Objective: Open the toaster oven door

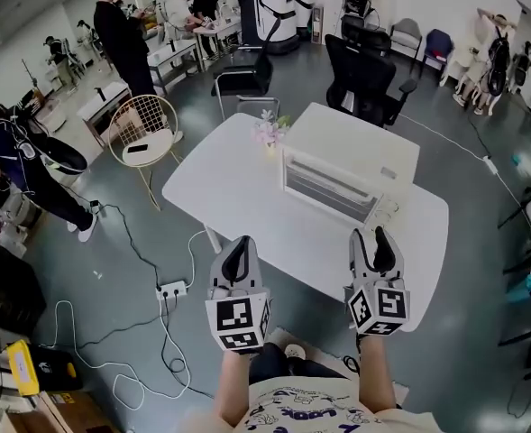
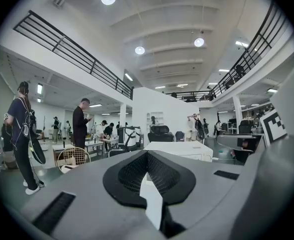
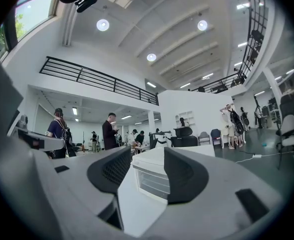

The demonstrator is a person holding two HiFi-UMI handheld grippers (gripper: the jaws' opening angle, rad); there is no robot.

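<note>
By the near edge of the white table (image 1: 238,188), your left gripper (image 1: 237,258) has its jaws pressed together on nothing. The toaster oven (image 1: 330,184) stands mid-table, well apart from both grippers. It is probably rigid yet light enough to slide, so pull gently at the top edge of the door (image 3: 152,182). Your right gripper (image 1: 374,246) gapes empty; only its view shows the oven front level-on.

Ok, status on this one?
Left gripper shut, right gripper open, both empty. Oven door closed, untouched. Flowers beyond it, off the path.

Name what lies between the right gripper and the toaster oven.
Only bare white table lies between the right gripper and the toaster oven; the right gripper view shows it.
</note>
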